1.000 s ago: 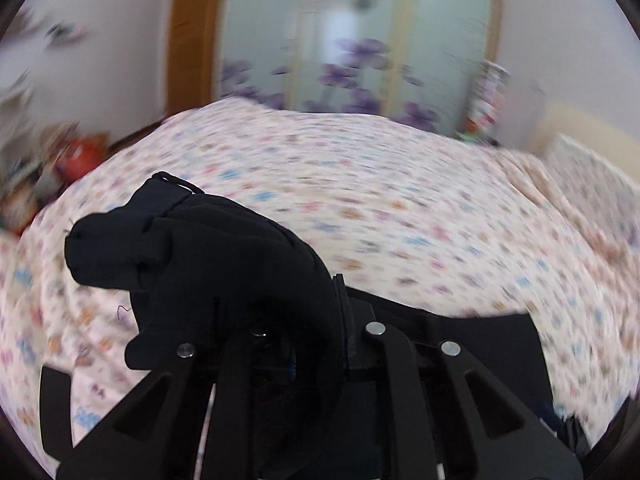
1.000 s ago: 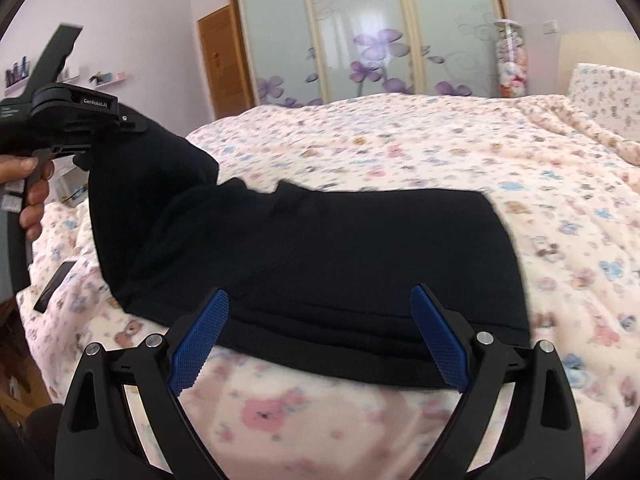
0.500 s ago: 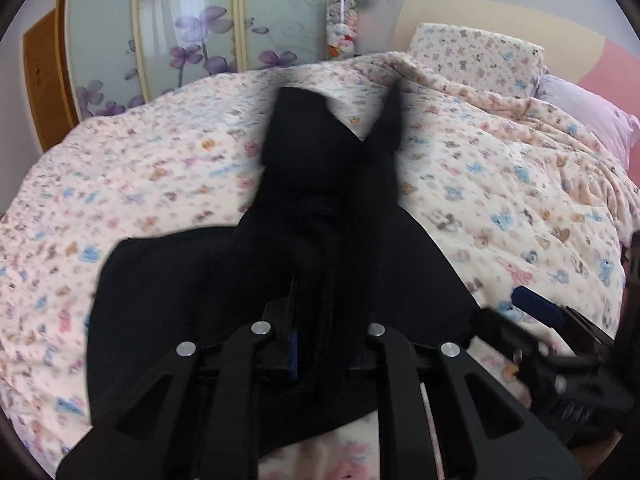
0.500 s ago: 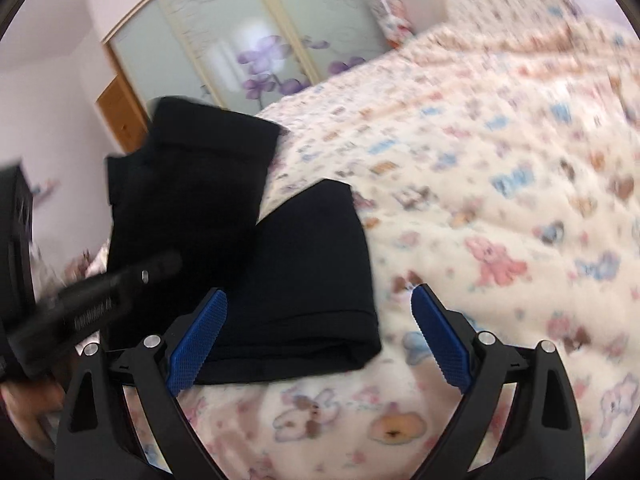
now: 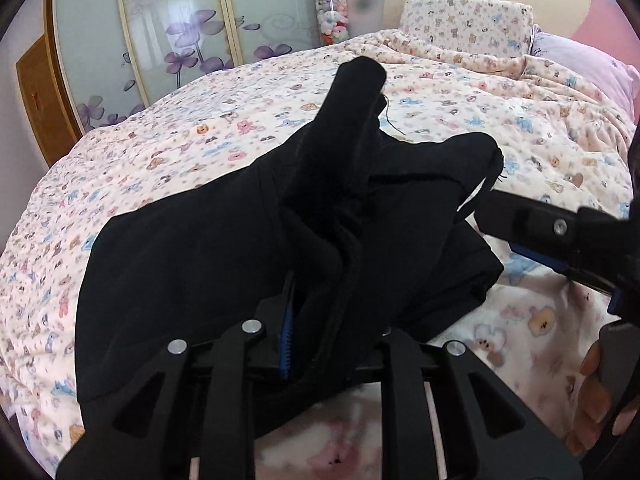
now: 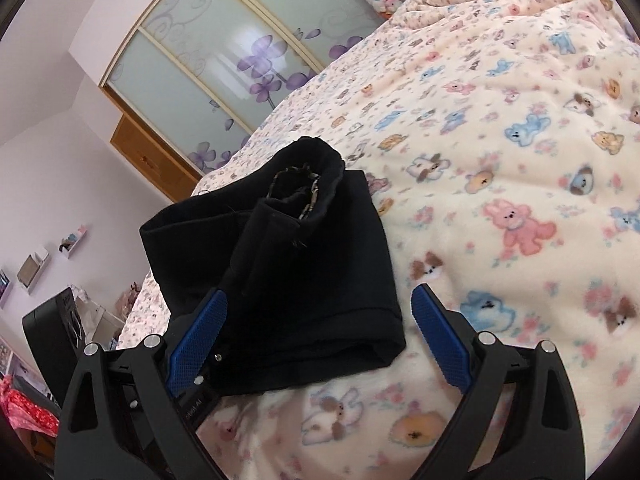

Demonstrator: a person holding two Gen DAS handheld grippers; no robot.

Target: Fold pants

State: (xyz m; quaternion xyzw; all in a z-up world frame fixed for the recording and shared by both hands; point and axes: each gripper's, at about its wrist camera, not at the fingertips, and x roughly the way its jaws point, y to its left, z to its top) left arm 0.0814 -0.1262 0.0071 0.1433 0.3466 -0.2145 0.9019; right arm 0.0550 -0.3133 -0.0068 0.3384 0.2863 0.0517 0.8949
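Left wrist view: the left tool (image 5: 320,320) is tilted down, clamped on a bunched fold of the black pants (image 5: 192,256), its jaws having just eased slightly apart; the pants lie on the bed (image 5: 500,120). Right wrist view: the right tool (image 6: 320,336) (rolled sideways) gapes empty over the pants' near edge.

The bed (image 6: 520,128), spread with a cream blanket (image 5: 224,128) printed in little bears, carries black pants (image 5: 192,248) lying folded just ahead of both sets of jaws, pillows (image 5: 464,28) far beyond.
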